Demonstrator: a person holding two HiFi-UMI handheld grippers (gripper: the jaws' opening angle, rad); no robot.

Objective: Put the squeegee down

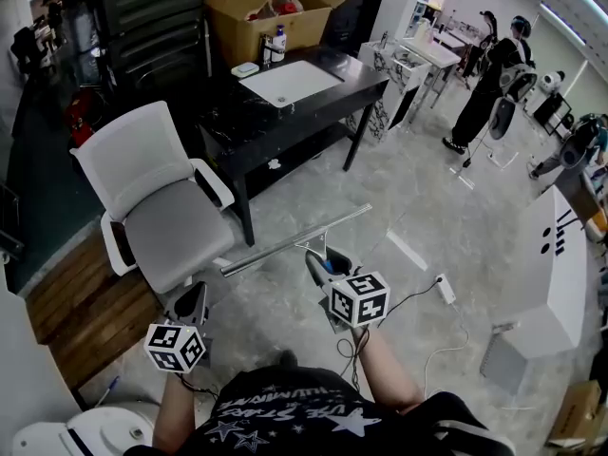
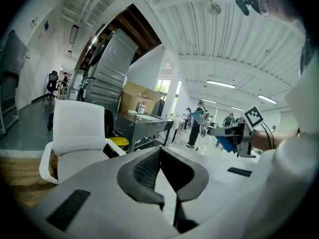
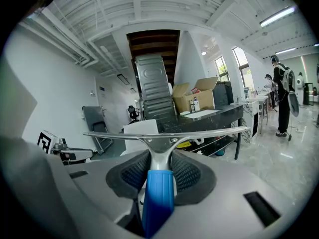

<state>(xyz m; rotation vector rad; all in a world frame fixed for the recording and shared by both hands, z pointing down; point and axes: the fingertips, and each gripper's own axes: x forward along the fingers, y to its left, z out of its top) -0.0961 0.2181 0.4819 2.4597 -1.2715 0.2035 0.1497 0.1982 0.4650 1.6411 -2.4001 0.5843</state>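
Both jaws of the right hand-held gripper clamp the squeegee by its blue handle.

Open floor lies ahead and right of the right tongs — the white chair and black bench crowd the left; a power strip lies near.

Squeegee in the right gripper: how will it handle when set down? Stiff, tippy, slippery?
Squeegee looks stiff: metal neck and a long straight blade channel. Probably blade-heavy; the wide bar may pivot if the right gripper loosens. The smooth blue handle could slip in the grip.
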